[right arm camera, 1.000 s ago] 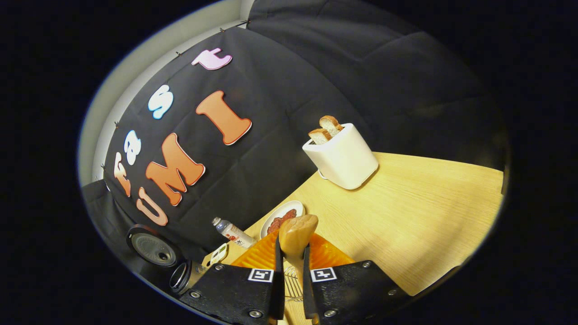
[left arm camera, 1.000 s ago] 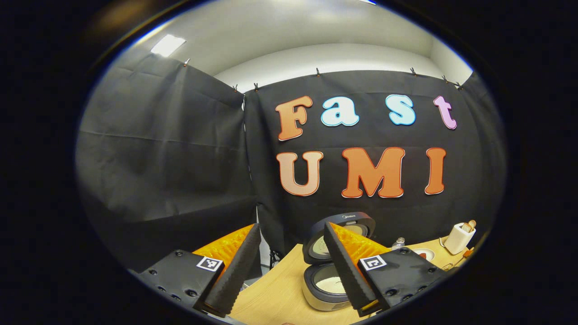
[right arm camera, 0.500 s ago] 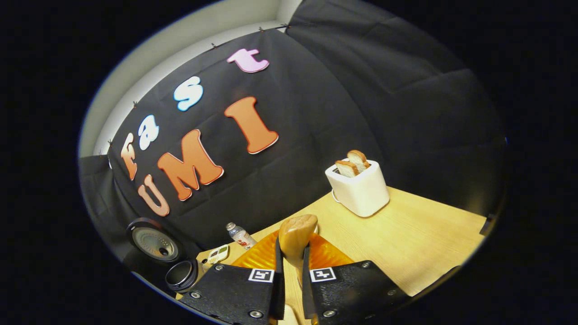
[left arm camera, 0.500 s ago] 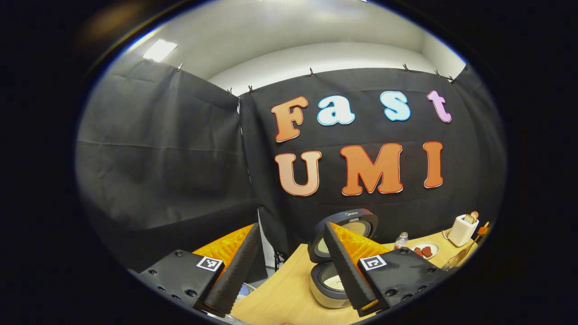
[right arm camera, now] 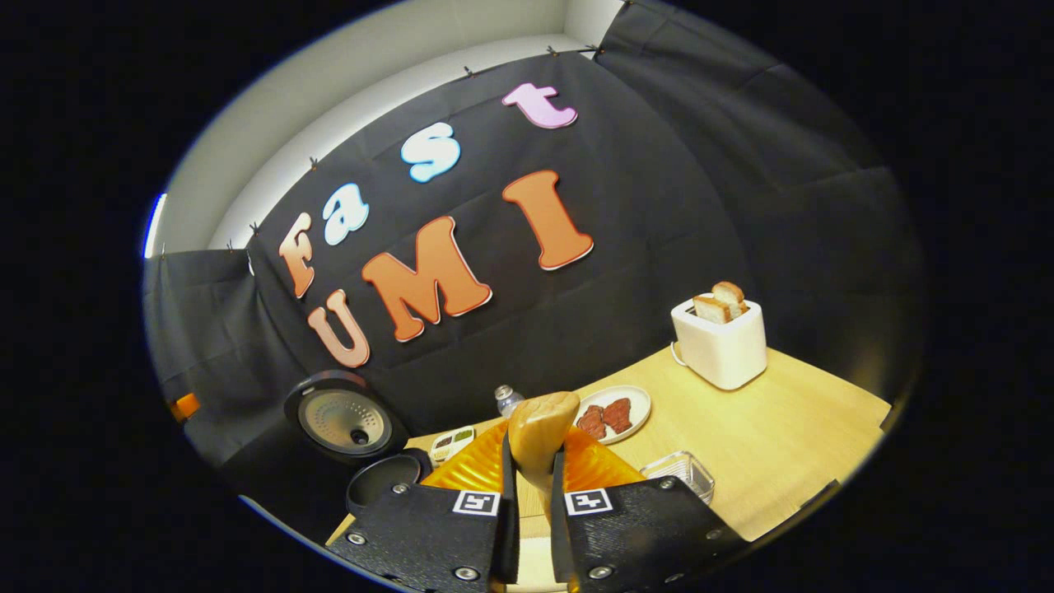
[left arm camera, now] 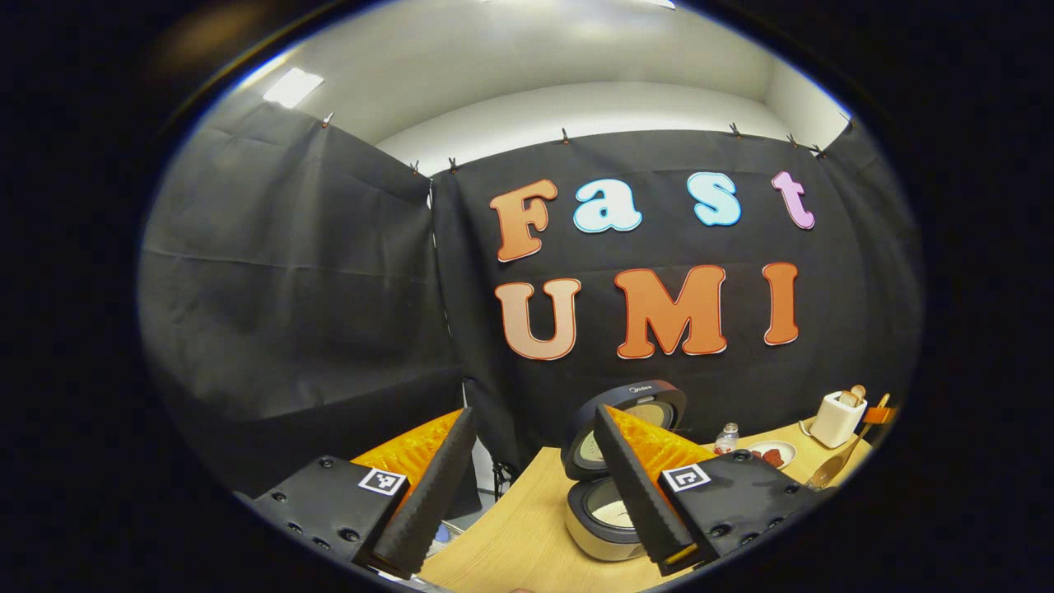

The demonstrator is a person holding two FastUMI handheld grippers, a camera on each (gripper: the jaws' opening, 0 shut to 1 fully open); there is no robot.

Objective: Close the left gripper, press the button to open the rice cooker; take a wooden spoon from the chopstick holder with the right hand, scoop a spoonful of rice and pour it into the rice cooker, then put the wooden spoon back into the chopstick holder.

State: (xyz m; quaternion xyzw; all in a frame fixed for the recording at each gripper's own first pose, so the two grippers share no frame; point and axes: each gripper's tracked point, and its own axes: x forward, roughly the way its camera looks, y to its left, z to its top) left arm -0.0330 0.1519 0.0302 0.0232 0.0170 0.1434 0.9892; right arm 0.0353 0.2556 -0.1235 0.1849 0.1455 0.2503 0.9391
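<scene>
My right gripper (right arm camera: 527,527) is shut on the handle of the wooden spoon (right arm camera: 539,432), whose bowl stands up between the fingers. The rice cooker (right arm camera: 383,492) stands open at the lower left of the right gripper view, lid (right arm camera: 342,420) raised against the wall. In the left gripper view the open rice cooker (left arm camera: 605,515) sits just behind my right finger, pale contents showing inside. My left gripper (left arm camera: 531,498) is open and holds nothing, above the table's left edge. Far right in that view, the wooden spoon (left arm camera: 827,469) hangs over the table.
A white toaster (right arm camera: 720,342) with bread stands at the back right of the wooden table (right arm camera: 782,445). A plate of red food (right arm camera: 613,412), a small bottle (right arm camera: 506,398), a small tray (right arm camera: 453,443) and a clear glass container (right arm camera: 679,473) lie between toaster and cooker.
The right gripper, still gripping the spoon, has swung and levelled, bringing the cooker and plate further into its view. The left gripper has hardly moved.
</scene>
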